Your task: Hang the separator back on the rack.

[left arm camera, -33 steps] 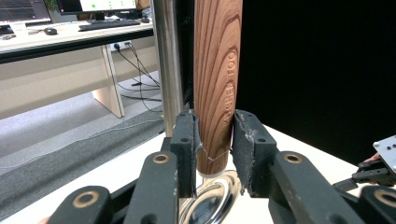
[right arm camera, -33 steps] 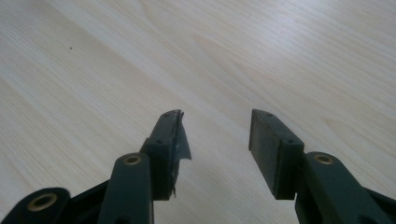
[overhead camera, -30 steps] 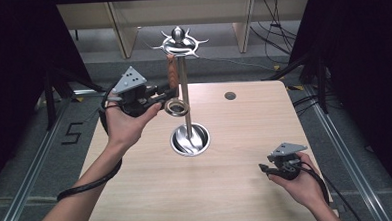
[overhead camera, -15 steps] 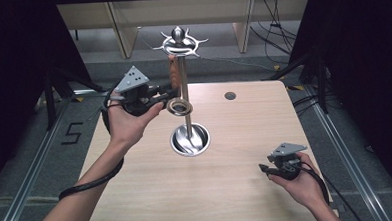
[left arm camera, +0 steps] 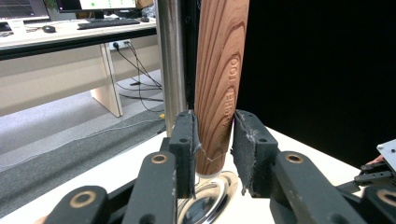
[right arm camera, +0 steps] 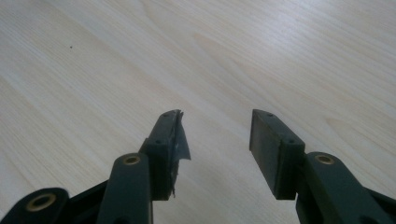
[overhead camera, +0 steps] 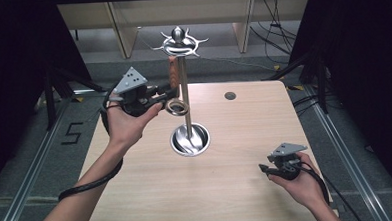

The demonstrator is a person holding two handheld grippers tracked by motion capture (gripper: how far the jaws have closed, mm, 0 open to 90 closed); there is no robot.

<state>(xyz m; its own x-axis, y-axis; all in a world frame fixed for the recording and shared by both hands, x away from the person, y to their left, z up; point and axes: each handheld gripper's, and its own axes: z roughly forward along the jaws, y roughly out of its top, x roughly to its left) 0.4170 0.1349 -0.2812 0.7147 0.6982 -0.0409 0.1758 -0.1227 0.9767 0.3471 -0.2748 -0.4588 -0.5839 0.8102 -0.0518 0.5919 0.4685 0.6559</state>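
Note:
A tall metal stand [overhead camera: 185, 101] with a round base [overhead camera: 190, 139] and a crown of hooks [overhead camera: 179, 41] rises from the middle of the table. Just left of its pole [left arm camera: 170, 60] a utensil hangs upright. It has a wooden handle [overhead camera: 173, 74] and a metal ring end [overhead camera: 177, 108]. My left gripper [overhead camera: 169, 93] comes in from the left and is shut on the lower part of that handle [left arm camera: 219, 70], with the pads on either side. My right gripper [overhead camera: 263, 168] rests low at the table's front right, open and holding nothing [right arm camera: 215, 126].
A small dark round hole [overhead camera: 230, 95] marks the tabletop at the back right. The light wood table [overhead camera: 237, 189] has bare room in front of and right of the stand. Pale cabinets stand behind, and black curtains flank both sides. The left gripper's cable [overhead camera: 87, 183] loops off the front left edge.
Almost nothing: the utensil's ring drifted slightly right and back while the left gripper kept its hold. The right hand has stayed still.

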